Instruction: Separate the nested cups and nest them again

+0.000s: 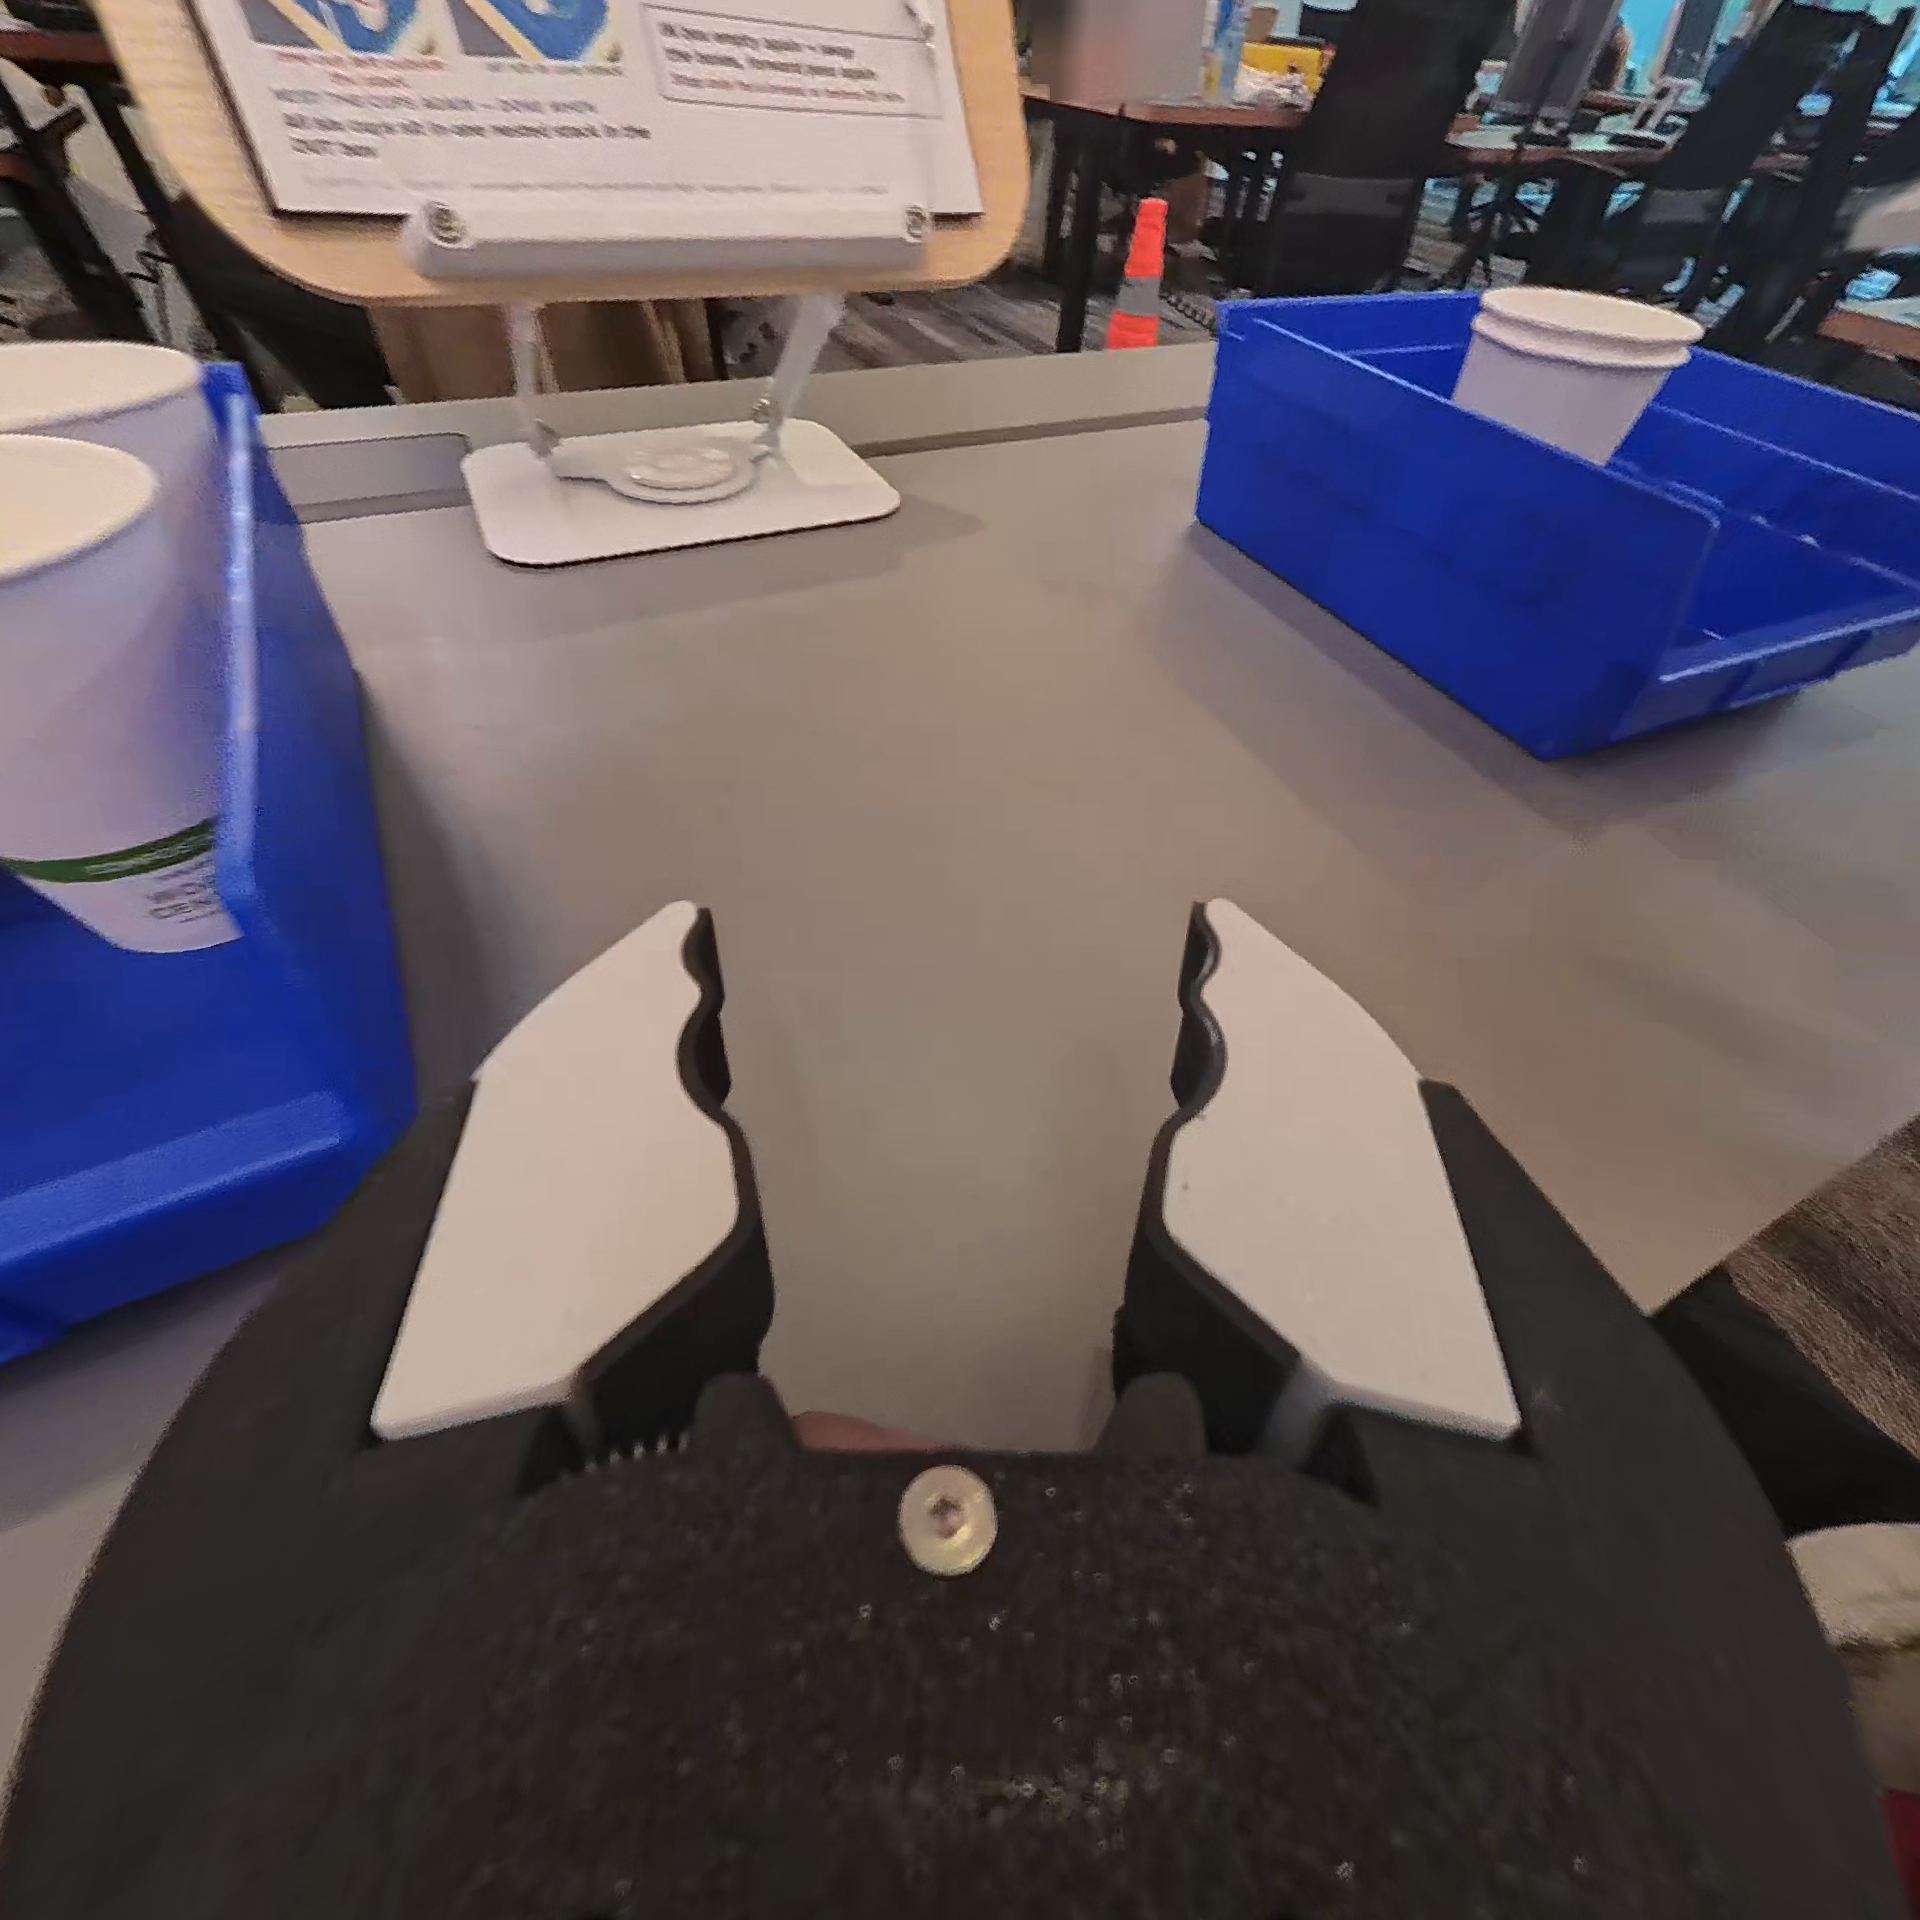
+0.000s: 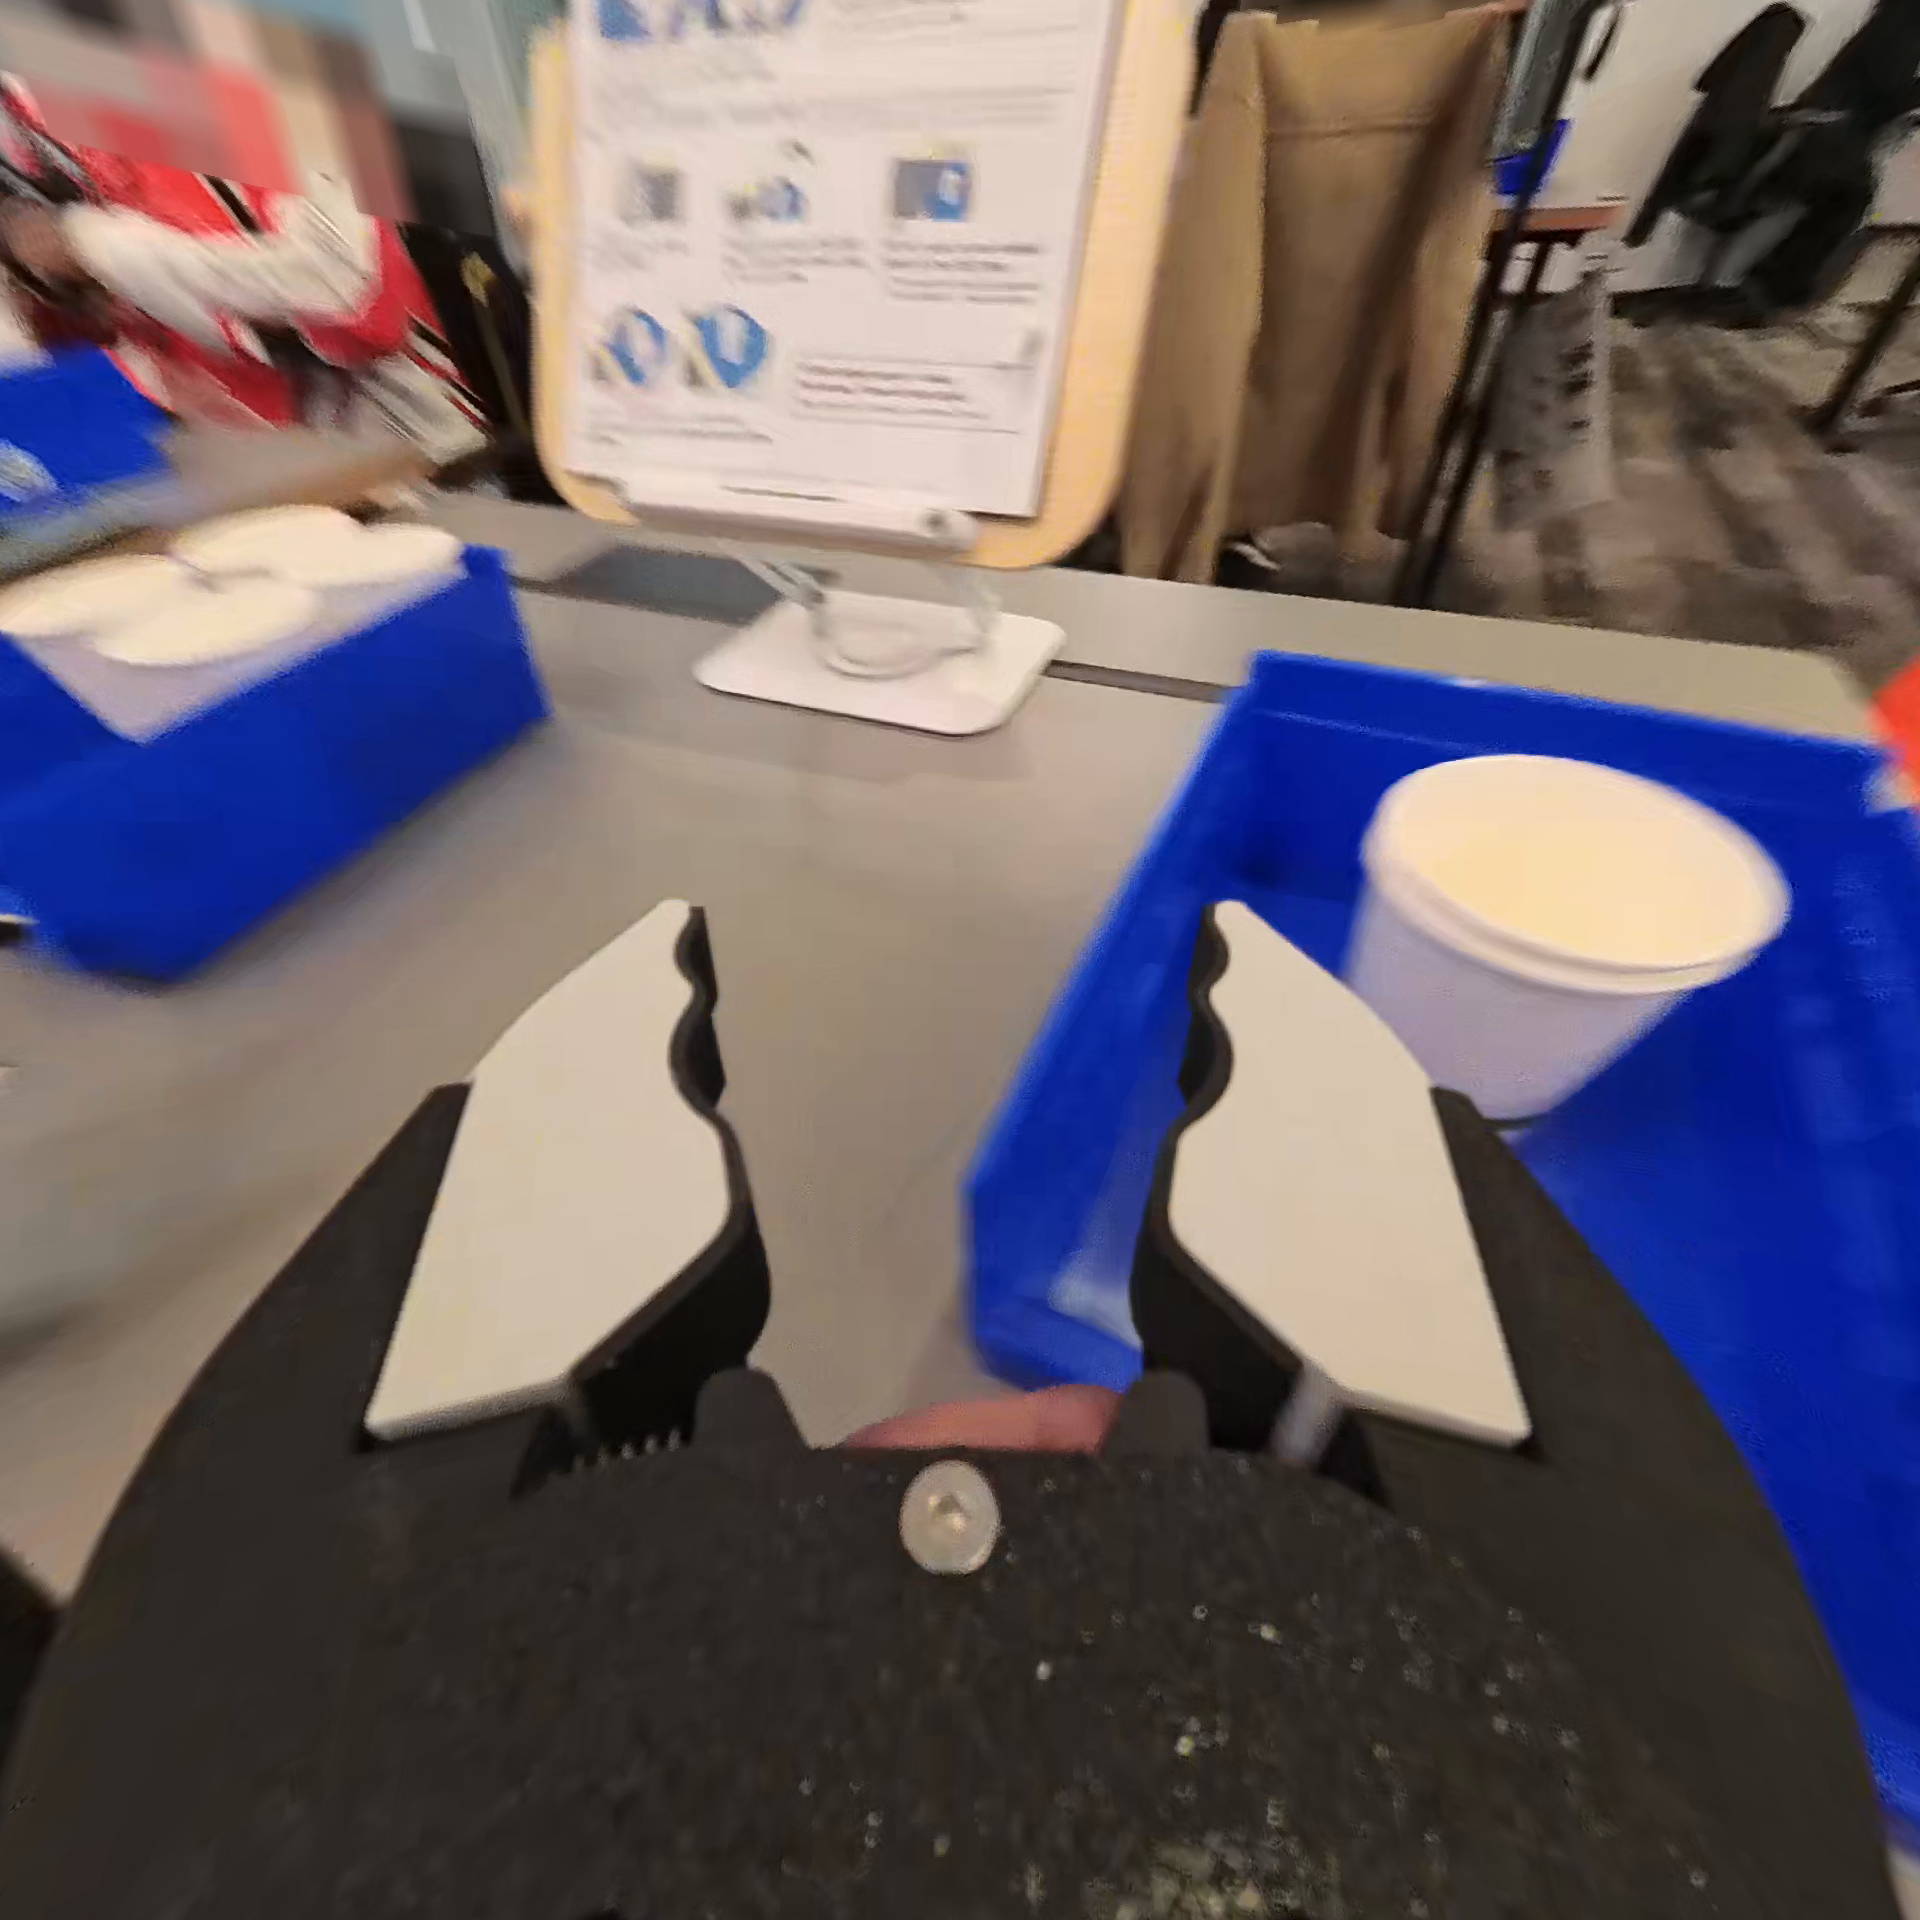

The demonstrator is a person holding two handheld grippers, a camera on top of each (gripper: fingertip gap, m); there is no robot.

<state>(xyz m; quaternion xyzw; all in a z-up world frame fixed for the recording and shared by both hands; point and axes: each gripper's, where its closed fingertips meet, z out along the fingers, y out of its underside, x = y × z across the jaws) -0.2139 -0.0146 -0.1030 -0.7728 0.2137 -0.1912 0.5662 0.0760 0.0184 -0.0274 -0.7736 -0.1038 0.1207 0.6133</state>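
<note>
**Reader:** Across the grey desk [image 1: 935,727], what is laid out, biggest things first?

**Describer:** Two blue bins sit well apart. The left bin [image 1: 208,1091] holds several separate white paper cups [image 1: 94,665] standing upright side by side. The right bin [image 2: 1299,790] holds a nested stack of white cups [image 2: 1538,935], leaning a little, with two rims visible one inside the other. Between the bins, at the back of the desk, a document stand [image 1: 665,488] holds up a printed instruction sheet [image 1: 644,104]. An orange traffic cone [image 1: 1143,275] stands on the floor beyond.

**Reader:** And the grippers?

**Describer:** The left gripper [image 1: 951,935] hovers over bare desk between the bins, jaws spread wide and empty. The right gripper [image 2: 951,935] hangs at the near left corner of the right bin, jaws likewise released, gripping nothing; the stack is just ahead to its right. That view is blurred.

**Reader:** How far along is it?

**Describer:** My judgement: re-nesting is under way, with loose cups in the left bin waiting to join the stack.

**Reader:** What could go wrong?

**Describer:** A hard squeeze could crush a thin paper wall. The cups in the left bin crowd together, so a jaw could knock over a neighbour. The leaning stack could topple if a cup comes down off-centre.
</note>
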